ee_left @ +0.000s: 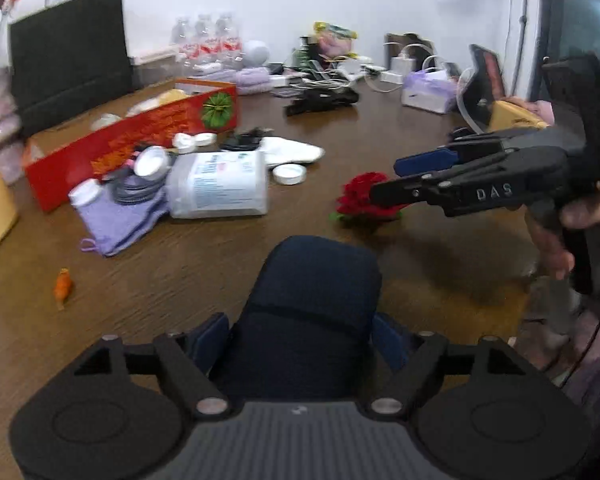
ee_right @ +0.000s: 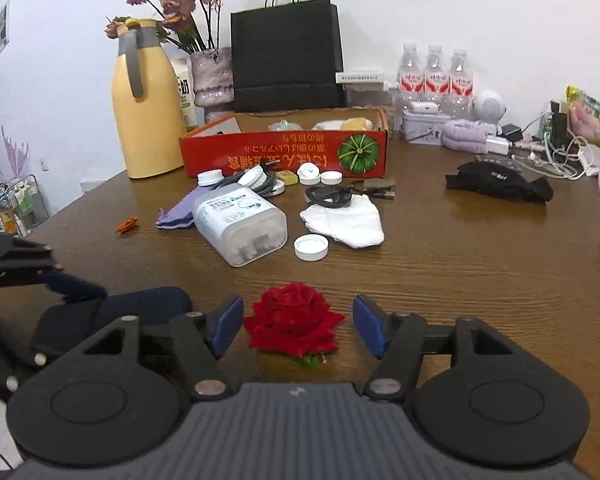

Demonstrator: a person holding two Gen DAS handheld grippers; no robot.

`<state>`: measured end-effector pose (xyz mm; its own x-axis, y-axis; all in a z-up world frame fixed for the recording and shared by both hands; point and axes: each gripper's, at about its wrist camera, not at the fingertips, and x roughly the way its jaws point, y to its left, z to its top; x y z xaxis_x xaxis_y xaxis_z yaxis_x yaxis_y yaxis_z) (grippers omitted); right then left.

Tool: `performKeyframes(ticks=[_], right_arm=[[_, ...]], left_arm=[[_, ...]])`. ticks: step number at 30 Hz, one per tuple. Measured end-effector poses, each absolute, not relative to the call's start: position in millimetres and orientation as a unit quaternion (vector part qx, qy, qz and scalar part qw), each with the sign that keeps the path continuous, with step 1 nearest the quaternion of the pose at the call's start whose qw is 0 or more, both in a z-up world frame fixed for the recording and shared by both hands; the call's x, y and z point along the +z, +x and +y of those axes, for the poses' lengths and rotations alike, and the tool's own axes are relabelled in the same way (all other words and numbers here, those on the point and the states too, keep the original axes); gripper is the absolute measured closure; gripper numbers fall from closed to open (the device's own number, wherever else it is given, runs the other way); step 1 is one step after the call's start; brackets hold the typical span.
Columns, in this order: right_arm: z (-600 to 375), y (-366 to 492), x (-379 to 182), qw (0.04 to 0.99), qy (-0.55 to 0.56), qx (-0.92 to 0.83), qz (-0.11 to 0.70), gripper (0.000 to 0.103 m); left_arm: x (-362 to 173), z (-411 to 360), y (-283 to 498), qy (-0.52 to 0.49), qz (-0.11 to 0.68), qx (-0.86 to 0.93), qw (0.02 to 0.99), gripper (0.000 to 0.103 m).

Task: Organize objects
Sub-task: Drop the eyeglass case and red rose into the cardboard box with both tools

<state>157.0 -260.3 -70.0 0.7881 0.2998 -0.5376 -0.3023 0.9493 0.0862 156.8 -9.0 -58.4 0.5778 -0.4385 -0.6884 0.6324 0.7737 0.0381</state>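
My left gripper (ee_left: pixel 300 340) is shut on a dark navy pouch (ee_left: pixel 312 312), held just above the wooden table; the pouch also shows in the right wrist view (ee_right: pixel 116 316). My right gripper (ee_right: pixel 298 326) is open, its blue pads on either side of a red rose (ee_right: pixel 294 320) that lies on the table. In the left wrist view the right gripper (ee_left: pixel 392 178) reaches the rose (ee_left: pixel 360 196) from the right. A red open box (ee_right: pixel 284 148) stands further back, holding several items.
A clear plastic bottle (ee_right: pixel 240 226) lies on its side by white caps (ee_right: pixel 311 247), a purple cloth (ee_right: pixel 176 210), a white cloth (ee_right: pixel 344 220) and a small orange item (ee_right: pixel 127 224). A yellow jug (ee_right: pixel 146 100), black bag (ee_right: pixel 286 56), water bottles (ee_right: pixel 434 76) and cables stand behind.
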Motion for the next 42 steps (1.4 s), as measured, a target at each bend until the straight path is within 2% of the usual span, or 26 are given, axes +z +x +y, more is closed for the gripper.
performKeyframes(ticks=[5,7,12,13,14,16,22,25,28,32,34,39,40,42], right_arm=[[-255,168,-81,0.941,0.014,0.157,0.299,0.041],[-253,165,-81,0.941,0.012,0.163,0.295,0.041],[-250,164,-79,0.941,0.005,0.161,0.299,0.052],[-251,163,-79,0.941,0.006,0.161,0.298,0.056],[-252,161,-78,0.941,0.009,0.162,0.298,0.062],[-255,159,-76,0.941,0.016,0.163,0.297,0.069],[-264,162,-41,0.949,0.036,0.171,0.261,0.074],[-261,198,-4,0.952,0.038,0.21,0.221,0.074],[-248,263,39,0.951,0.026,0.239,0.192,0.074],[-217,389,67,0.944,0.034,0.243,0.222,0.074],[-203,448,58,0.944,0.012,0.215,0.248,0.074],[-181,562,-15,0.92,0.019,0.155,0.358,0.074],[-178,574,-28,0.916,0.017,0.147,0.374,0.072],[-172,584,-45,0.91,0.003,0.142,0.388,0.064]], left_arm=[[-53,-4,163,0.078,0.377,-0.155,0.91,0.028],[-52,2,163,0.057,0.381,-0.161,0.909,0.02],[-61,2,176,0.06,0.382,-0.147,0.911,0.017],[-60,1,177,0.054,0.379,-0.152,0.911,0.022],[-59,0,176,0.05,0.372,-0.157,0.914,0.034],[-55,-1,174,0.051,0.365,-0.155,0.917,0.042],[-7,9,186,0.004,0.321,-0.159,0.933,0.044],[31,22,232,-0.007,0.294,-0.148,0.944,0.044],[61,30,311,-0.023,0.298,-0.111,0.948,0.044],[75,25,435,-0.034,0.331,-0.058,0.941,0.044],[68,22,487,-0.021,0.338,-0.032,0.94,0.044],[21,26,584,-0.038,0.384,0.036,0.922,0.042],[13,25,594,-0.029,0.391,0.04,0.919,0.041],[-3,23,611,-0.015,0.397,0.049,0.916,0.039]])
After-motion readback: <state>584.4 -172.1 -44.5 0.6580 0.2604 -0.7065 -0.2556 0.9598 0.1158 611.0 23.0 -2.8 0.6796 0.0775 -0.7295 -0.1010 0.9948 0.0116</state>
